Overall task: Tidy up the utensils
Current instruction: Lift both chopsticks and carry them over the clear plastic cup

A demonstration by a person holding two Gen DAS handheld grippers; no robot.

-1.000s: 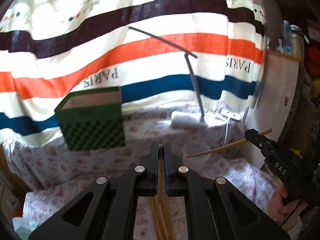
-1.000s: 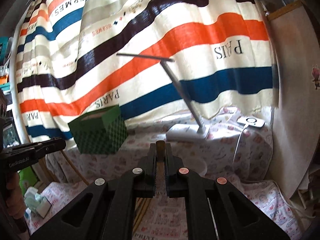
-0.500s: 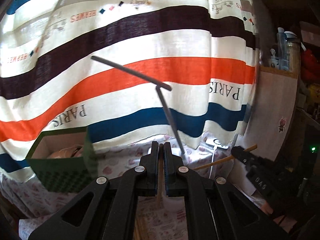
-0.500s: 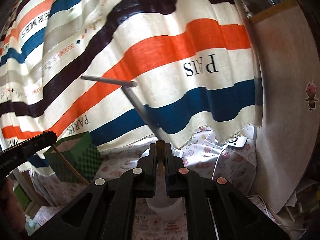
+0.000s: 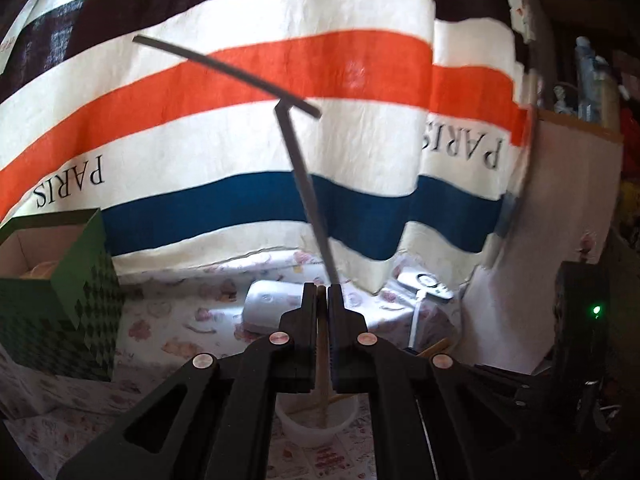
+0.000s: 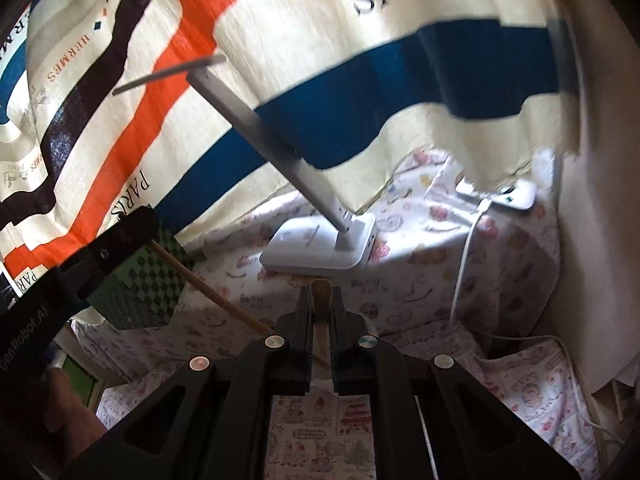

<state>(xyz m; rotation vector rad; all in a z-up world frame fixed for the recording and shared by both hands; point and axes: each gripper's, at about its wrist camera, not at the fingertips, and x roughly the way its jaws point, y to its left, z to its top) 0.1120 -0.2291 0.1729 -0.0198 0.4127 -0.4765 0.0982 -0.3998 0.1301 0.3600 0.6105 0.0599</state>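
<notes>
My left gripper (image 5: 321, 294) is shut on a wooden chopstick (image 5: 321, 356) whose lower end reaches down into a white cup (image 5: 316, 424) right below the jaws. A second chopstick (image 5: 434, 348) slants in from the right, its tip also in the cup. My right gripper (image 6: 321, 294) is shut on that wooden chopstick (image 6: 321, 320). In the right wrist view the left gripper (image 6: 100, 256) shows at the left, with its chopstick (image 6: 208, 292) slanting down toward my jaws. The cup is hidden there.
A green checkered box (image 5: 56, 292) stands at the left on the patterned tablecloth (image 6: 420, 280). A white desk lamp (image 6: 320, 248) stands behind the cup before a striped curtain (image 5: 240, 140). A charger with cable (image 6: 516, 196) lies at the right, by a white wall (image 6: 592, 200).
Both grippers have moved forward and down toward the cup. The two chopsticks now have their ends in the cup. The lamp and box look closer.
</notes>
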